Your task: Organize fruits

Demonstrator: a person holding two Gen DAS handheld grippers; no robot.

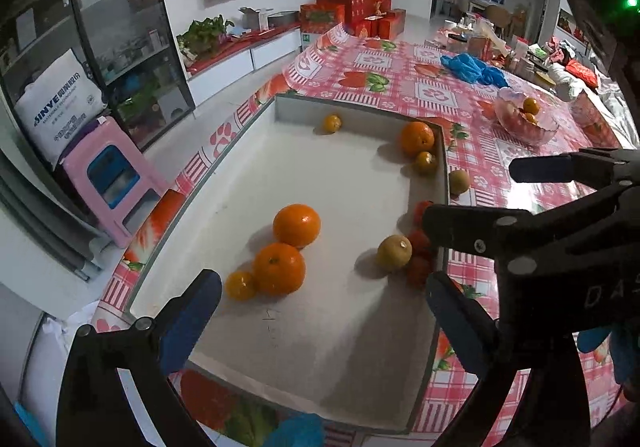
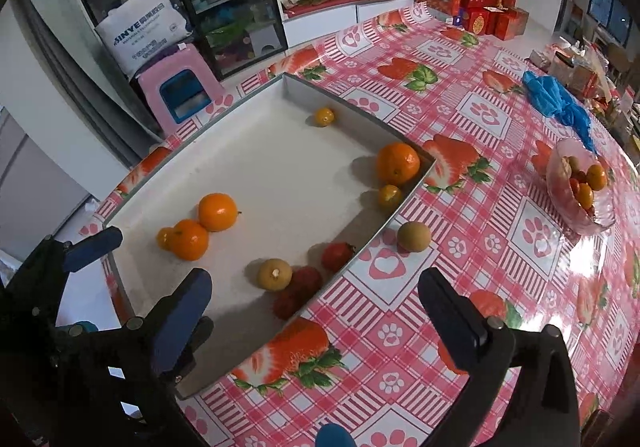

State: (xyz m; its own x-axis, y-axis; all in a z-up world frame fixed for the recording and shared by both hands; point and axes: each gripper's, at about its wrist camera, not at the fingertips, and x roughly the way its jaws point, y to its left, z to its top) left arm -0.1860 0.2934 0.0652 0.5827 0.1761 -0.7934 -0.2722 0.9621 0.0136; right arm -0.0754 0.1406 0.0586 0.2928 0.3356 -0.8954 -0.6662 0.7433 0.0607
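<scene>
A shallow white tray (image 1: 344, 327) (image 2: 280, 175) lies on the strawberry-print tablecloth. In it, two big oranges (image 1: 296, 225) (image 2: 217, 212) and a small one (image 1: 240, 285) sit close together. A yellow-brown fruit (image 1: 394, 253) (image 2: 274, 274) rests beside red fruits (image 1: 418, 271) (image 2: 304, 281) at the right wall. More oranges (image 1: 417, 138) (image 2: 397, 162) lie in the far corner. A brown fruit (image 1: 459, 182) (image 2: 413, 236) sits outside the tray. My left gripper (image 1: 320, 299) hangs open over the tray's near end, holding nothing. My right gripper (image 2: 316, 295) is open and holds nothing over the tray's right edge.
A glass bowl (image 1: 524, 119) (image 2: 580, 187) with small fruits stands on the table to the right. Blue plastic bags (image 2: 556, 99) and clutter lie further back. A pink stool (image 1: 112, 175) stands on the floor left of the table. Red gift boxes (image 1: 352, 11) are stacked at the far end.
</scene>
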